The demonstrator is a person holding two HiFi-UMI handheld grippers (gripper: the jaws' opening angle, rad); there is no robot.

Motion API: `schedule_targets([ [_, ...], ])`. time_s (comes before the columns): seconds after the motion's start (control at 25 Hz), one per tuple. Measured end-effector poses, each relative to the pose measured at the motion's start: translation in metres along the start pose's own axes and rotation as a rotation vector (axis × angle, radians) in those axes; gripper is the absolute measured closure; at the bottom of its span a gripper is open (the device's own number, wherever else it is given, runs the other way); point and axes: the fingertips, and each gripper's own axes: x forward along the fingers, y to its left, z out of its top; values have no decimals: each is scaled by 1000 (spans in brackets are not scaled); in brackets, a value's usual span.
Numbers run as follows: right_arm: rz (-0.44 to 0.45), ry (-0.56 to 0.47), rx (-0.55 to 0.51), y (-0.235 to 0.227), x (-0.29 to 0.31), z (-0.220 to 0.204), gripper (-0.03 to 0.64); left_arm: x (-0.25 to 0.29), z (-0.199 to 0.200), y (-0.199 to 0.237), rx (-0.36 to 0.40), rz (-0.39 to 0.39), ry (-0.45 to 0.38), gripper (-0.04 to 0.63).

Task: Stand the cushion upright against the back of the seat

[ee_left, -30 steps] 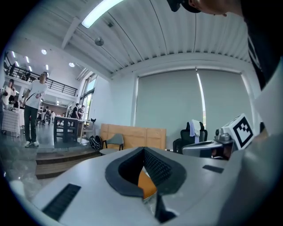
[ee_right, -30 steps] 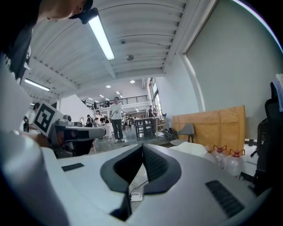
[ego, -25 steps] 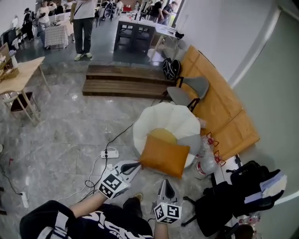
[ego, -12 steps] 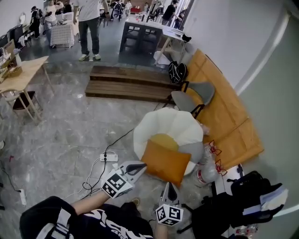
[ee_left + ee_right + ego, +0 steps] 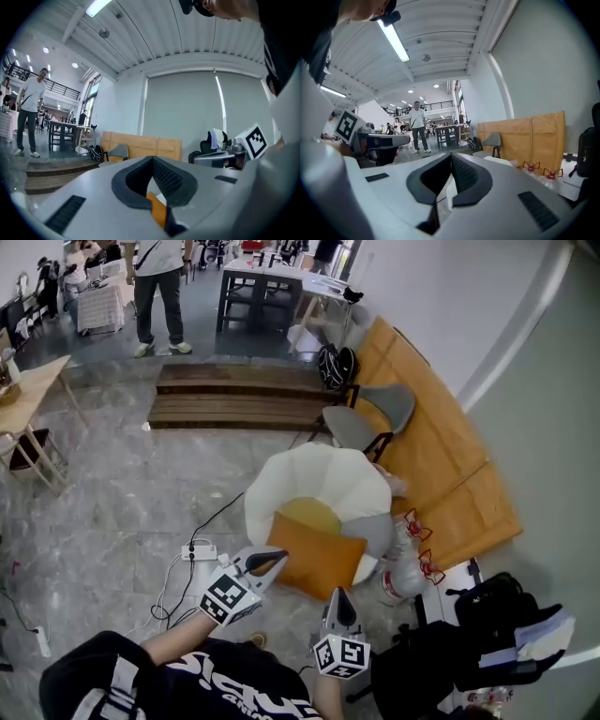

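An orange cushion (image 5: 316,559) lies tilted on the front of a round white shell-shaped seat (image 5: 319,474), over a yellow seat pad (image 5: 307,514). My left gripper (image 5: 275,560) is shut, and its tip is at the cushion's left edge; I cannot tell if it touches. In the left gripper view the jaws meet at the left gripper's tip (image 5: 152,159), and a sliver of the orange cushion (image 5: 157,211) shows through the gap below. My right gripper (image 5: 339,594) is shut and empty, just short of the cushion's near edge. In its own view the right gripper (image 5: 451,154) has its jaws together.
A power strip (image 5: 199,551) with cables lies on the floor left of the seat. Water bottles (image 5: 398,573) and black bags (image 5: 469,624) stand at the right. A grey chair (image 5: 370,418) and wooden panels (image 5: 441,456) are behind. A wooden step (image 5: 234,395) and a person (image 5: 155,277) are farther off.
Both grippers have travelled forward with me toward the seat, still shut. The cushion lies on the seat as before.
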Motion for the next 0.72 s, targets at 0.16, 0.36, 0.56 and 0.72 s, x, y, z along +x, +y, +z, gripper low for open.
schedule_targets([
  [0.16,10,-4,-3,-30,15,6,594,32,2,4,4,21,-5,586],
  [0.36,24,-3,4,-56,39,7,594,58,13,13,-9,56,17,586],
  [0.56,28,13,11,-69,61,5,594,81,11,24,-12,52,29,586],
  [0.72,14,19,15,-79,84,1,594,107,8,35,-15,6,22,586],
])
